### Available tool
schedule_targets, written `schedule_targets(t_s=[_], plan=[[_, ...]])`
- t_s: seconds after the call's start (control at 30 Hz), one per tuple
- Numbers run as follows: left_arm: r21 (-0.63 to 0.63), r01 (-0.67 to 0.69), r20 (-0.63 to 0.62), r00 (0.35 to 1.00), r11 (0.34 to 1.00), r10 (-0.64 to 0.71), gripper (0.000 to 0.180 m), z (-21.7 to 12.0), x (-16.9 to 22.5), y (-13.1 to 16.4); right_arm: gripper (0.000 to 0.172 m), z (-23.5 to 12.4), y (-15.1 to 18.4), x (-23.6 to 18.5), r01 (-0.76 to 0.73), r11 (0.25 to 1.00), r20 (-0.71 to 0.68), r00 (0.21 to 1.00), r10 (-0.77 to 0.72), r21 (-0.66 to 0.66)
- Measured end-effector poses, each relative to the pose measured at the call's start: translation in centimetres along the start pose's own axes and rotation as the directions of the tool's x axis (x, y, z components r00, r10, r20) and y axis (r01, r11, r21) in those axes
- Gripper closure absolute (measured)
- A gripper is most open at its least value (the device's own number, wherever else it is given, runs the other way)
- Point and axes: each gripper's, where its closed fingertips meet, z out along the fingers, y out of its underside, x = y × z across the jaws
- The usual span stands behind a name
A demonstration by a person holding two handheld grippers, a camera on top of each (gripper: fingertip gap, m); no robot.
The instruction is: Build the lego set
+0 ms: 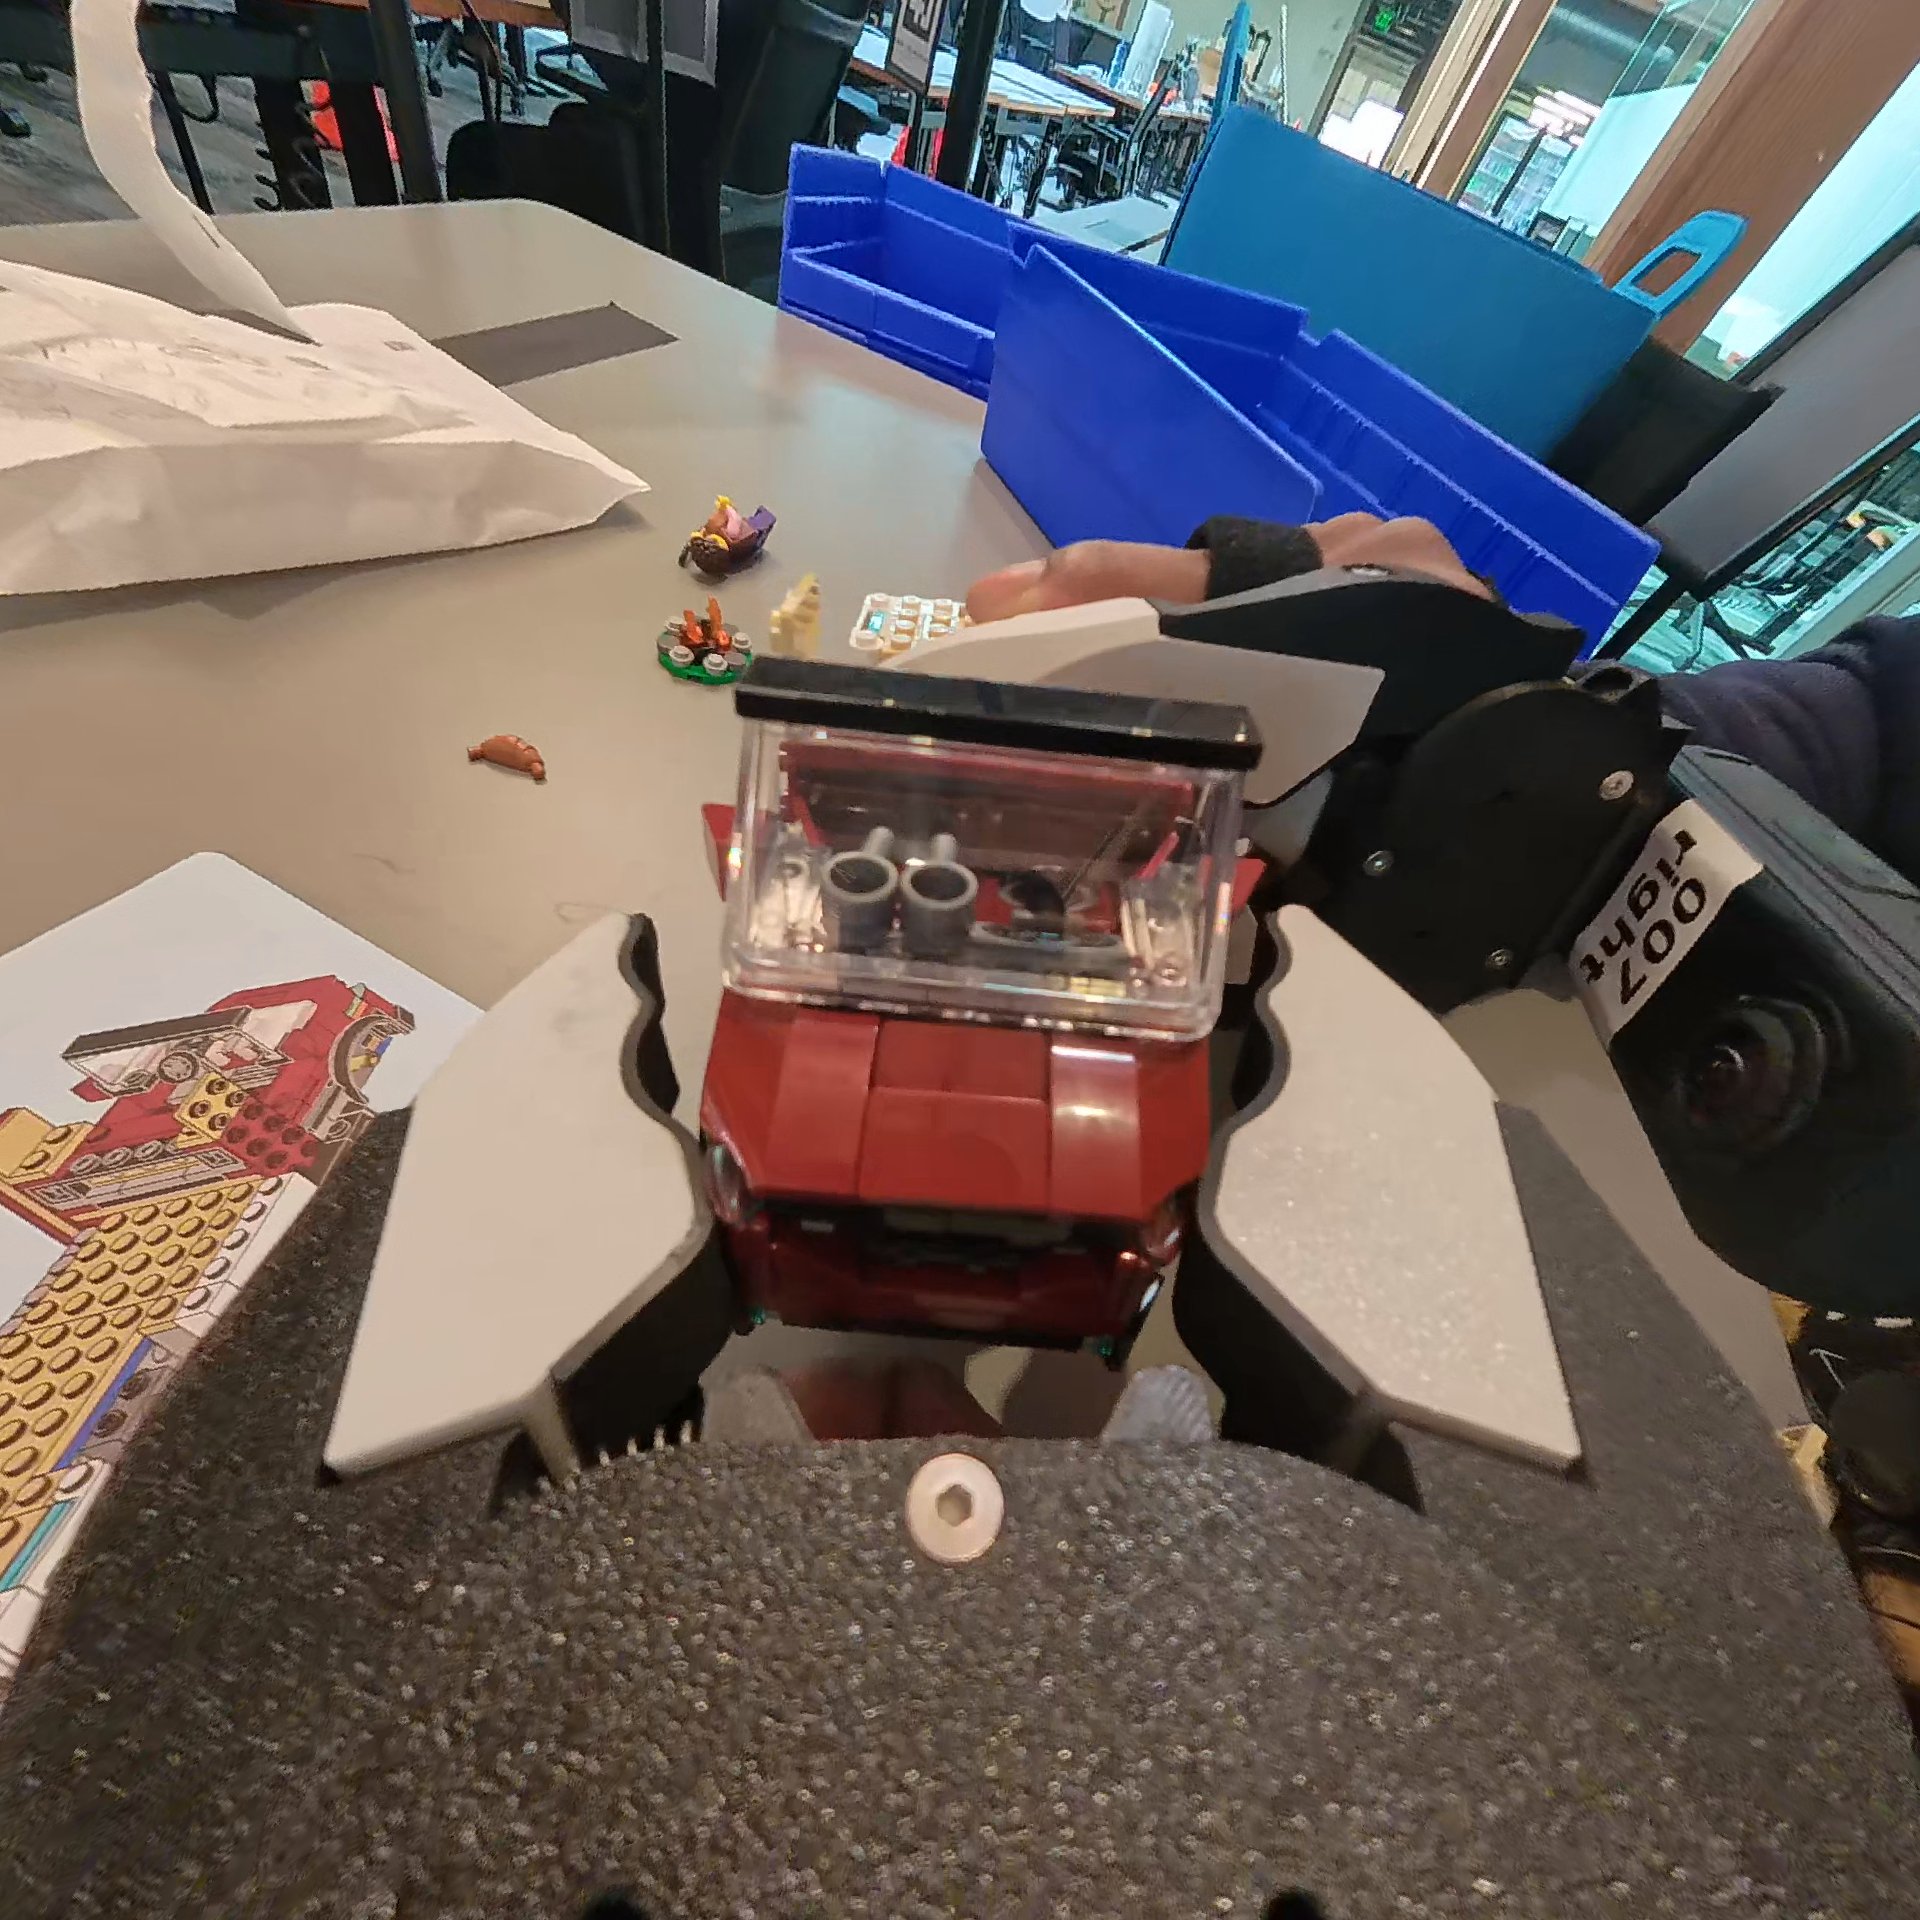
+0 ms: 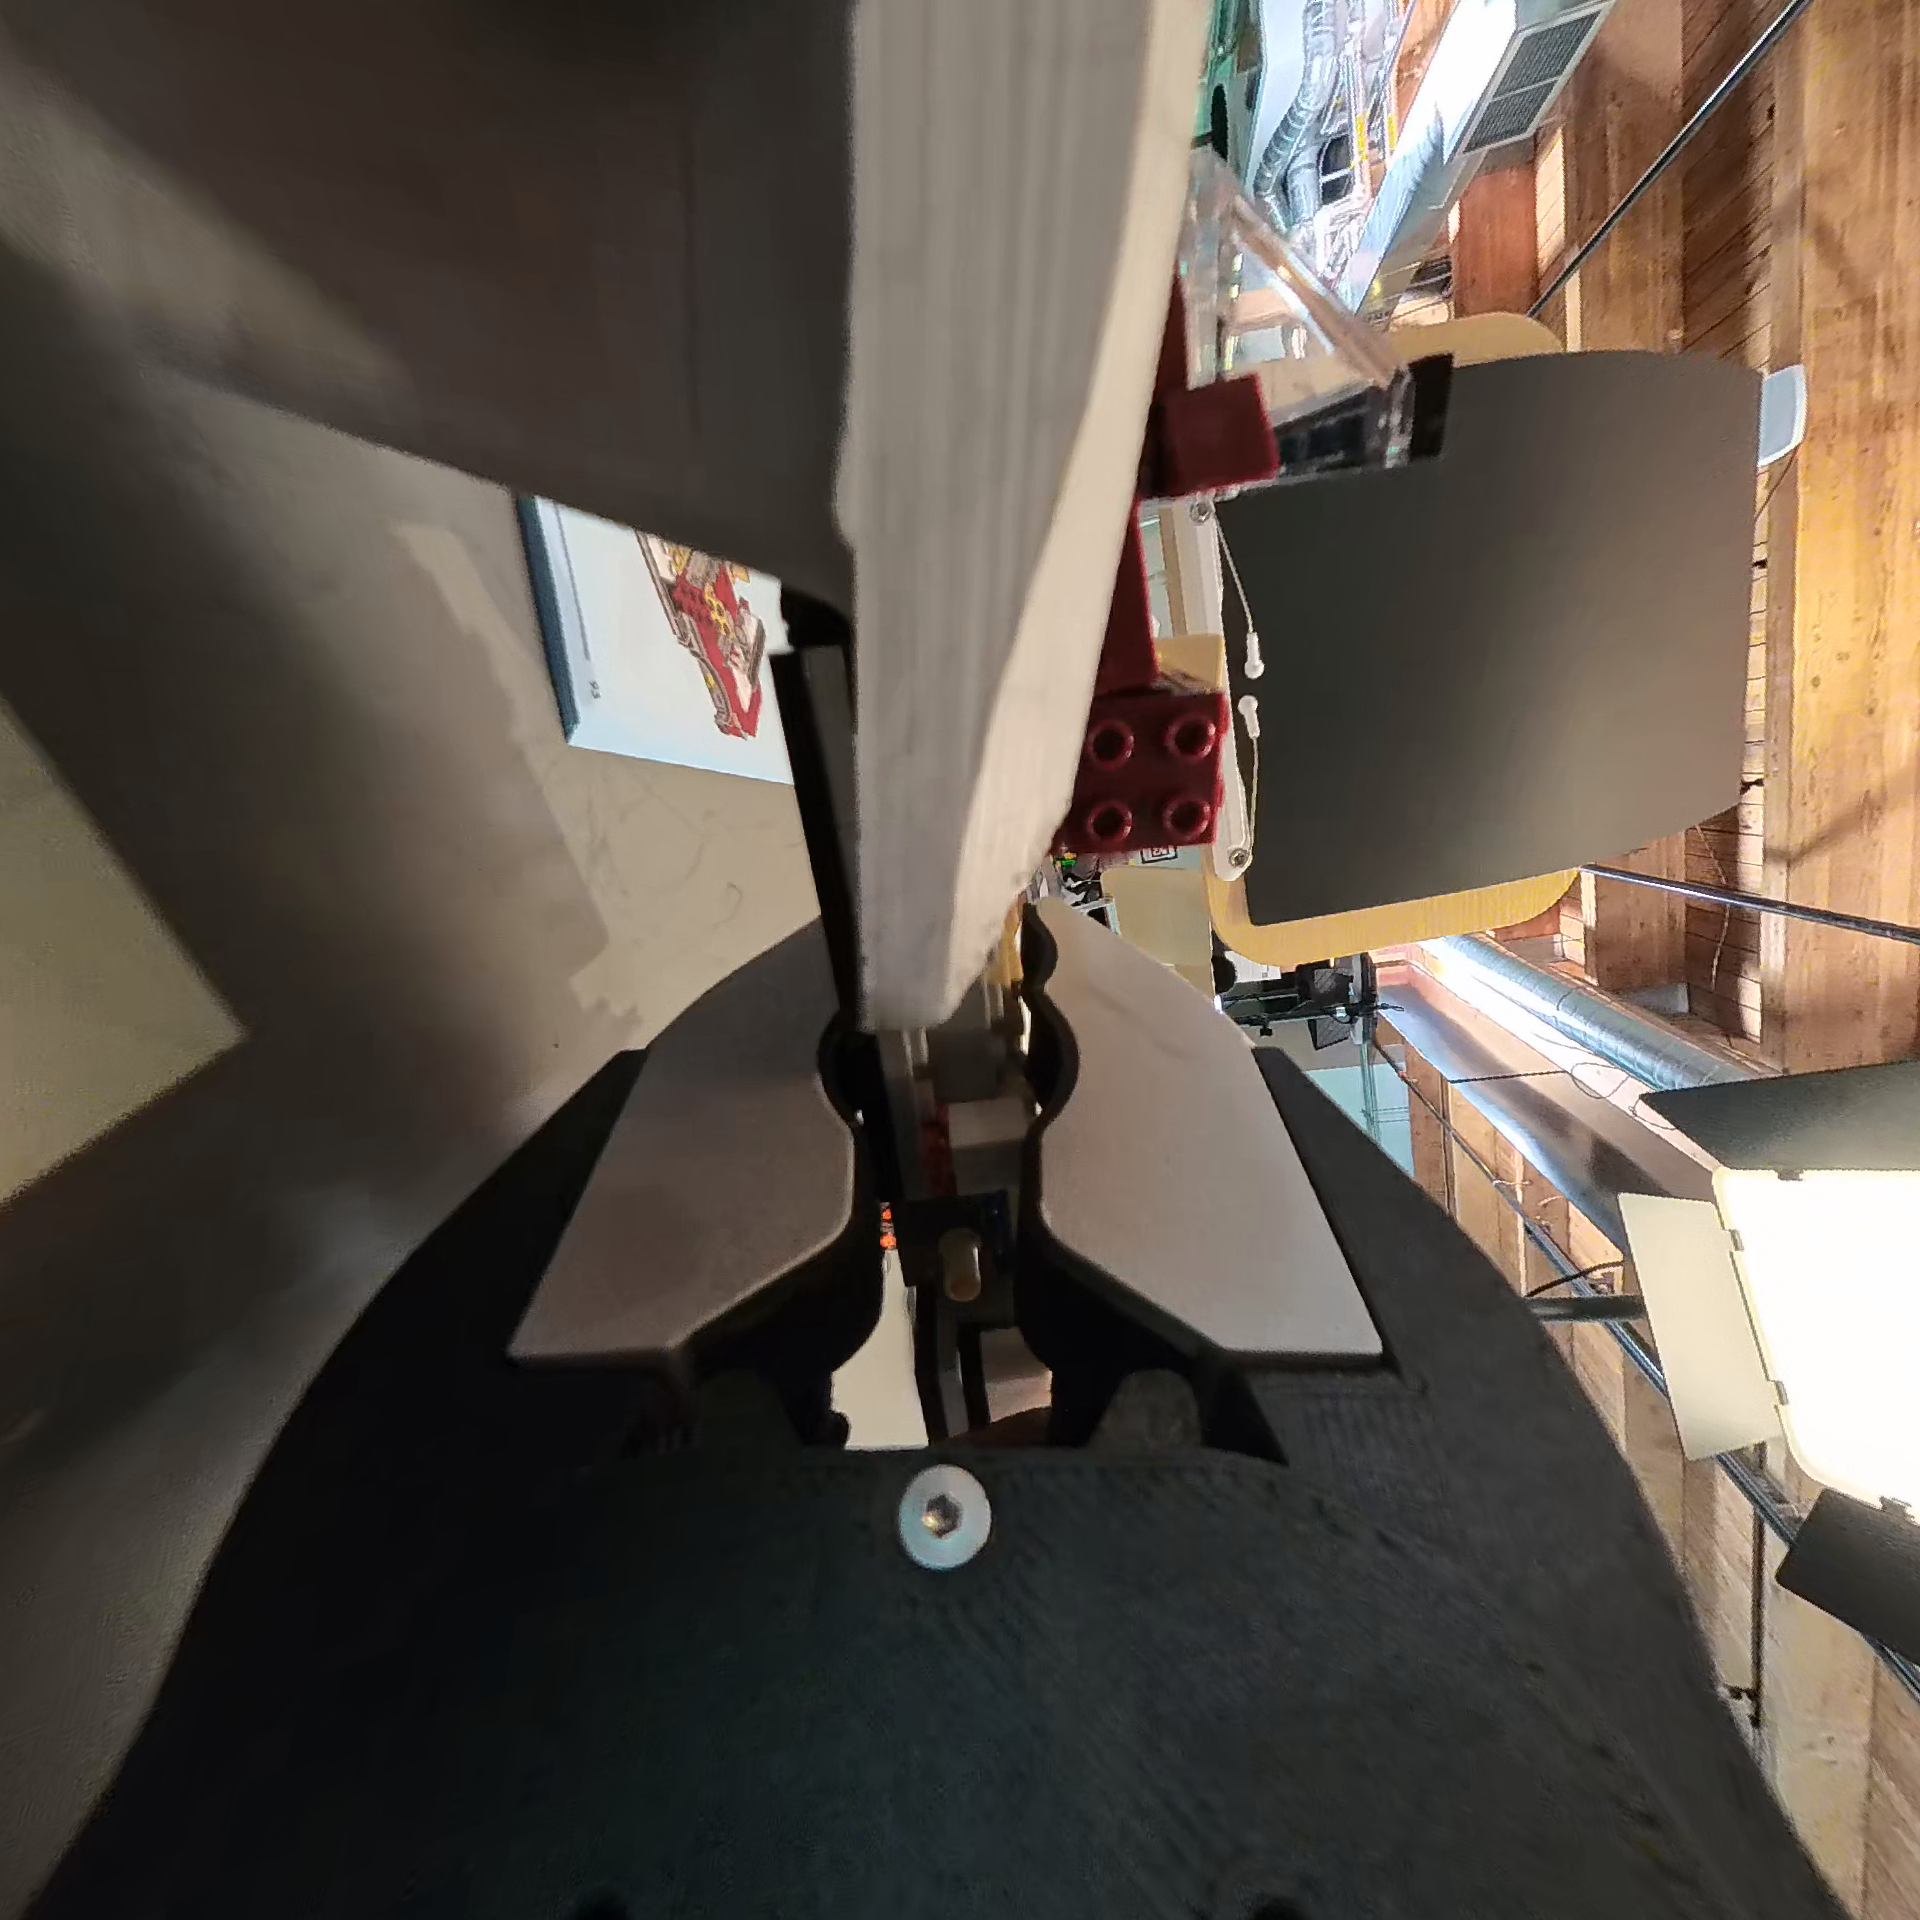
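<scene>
Dark red car (image 1: 951, 1132) with clear windscreen (image 1: 982, 883) and black roof strip (image 1: 997, 712); grey tabletop (image 1: 416, 779); blue bins (image 1: 1195, 343); white bag (image 1: 208, 436); brown croissant (image 1: 507, 753).

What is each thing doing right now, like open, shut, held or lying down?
Red toy car: held, clear windshield on.
Left gripper: open, fingers either side of the car.
Right gripper: shut on the car.
Paper bag: lying flat.
Instruction booklet: lying flat.
Brown croissant piece: lying loose.
</scene>
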Motion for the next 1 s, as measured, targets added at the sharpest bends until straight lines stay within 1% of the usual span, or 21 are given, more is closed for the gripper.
schedule_targets(t_s=[0.17,0.23,0.37,0.53,0.6,0.7,1.0], plan=[[0.064,-0.025,0.007,1.000,0.998,0.024,0.074,-0.4,-0.1,-0.9,0.147,-0.1,-0.3,0.3,0.007,1.000,-0.017,1.000,-0.007,0.008],[0.072,-0.027,0.002,1.000,0.997,0.027,0.074,-0.4,0.0,-1.0,0.147,-0.1,-0.4,0.5,0.007,1.000,-0.022,1.000,-0.006,0.015],[0.068,-0.038,-0.001,0.999,0.997,0.038,0.073,-0.4,0.0,-1.0,0.147,-0.1,-0.3,0.6,0.021,1.000,-0.033,0.999,-0.021,0.018],[0.056,-0.037,-0.033,0.999,0.998,0.039,0.066,-0.3,0.3,-0.8,0.147,-0.1,-0.3,0.8,0.018,0.999,-0.040,0.999,-0.017,0.031],[0.040,-0.041,-0.021,0.999,0.998,0.042,0.062,-0.2,0.2,-0.7,0.147,-0.1,-0.4,0.8,0.024,0.999,-0.042,0.999,-0.023,0.031],[0.044,-0.041,-0.012,0.999,0.998,0.042,0.062,-0.2,0.1,-0.7,0.147,-0.1,-0.4,0.7,0.025,0.999,-0.038,0.999,-0.024,0.037],[0.137,-0.083,-0.002,0.996,0.987,0.084,0.064,-0.9,0.5,-1.8,0.144,-0.4,-1.0,1.9,0.037,0.998,-0.092,0.995,-0.032,0.054]])
